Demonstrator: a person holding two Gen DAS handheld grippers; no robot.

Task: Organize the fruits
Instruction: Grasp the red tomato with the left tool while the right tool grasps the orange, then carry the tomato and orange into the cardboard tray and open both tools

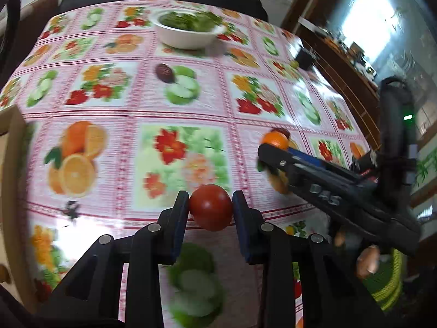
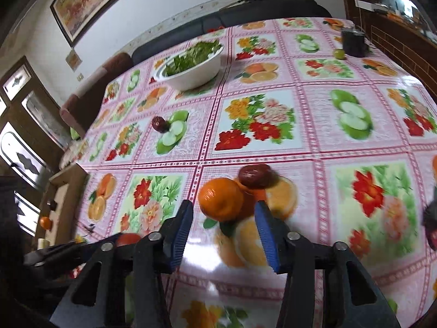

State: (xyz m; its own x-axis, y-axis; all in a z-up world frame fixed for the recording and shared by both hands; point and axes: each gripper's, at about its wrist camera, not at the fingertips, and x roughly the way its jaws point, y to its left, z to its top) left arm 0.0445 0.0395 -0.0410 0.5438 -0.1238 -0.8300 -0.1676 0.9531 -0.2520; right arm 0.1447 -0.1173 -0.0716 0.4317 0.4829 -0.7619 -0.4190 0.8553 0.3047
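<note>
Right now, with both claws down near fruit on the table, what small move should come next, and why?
Probably lift the left claw a little: its pads sit against both sides of the red tomato, so the grip looks made. The right claw is less ready; the orange lies just ahead of its open tips, beside a dark red fruit, so it should wait.
</note>
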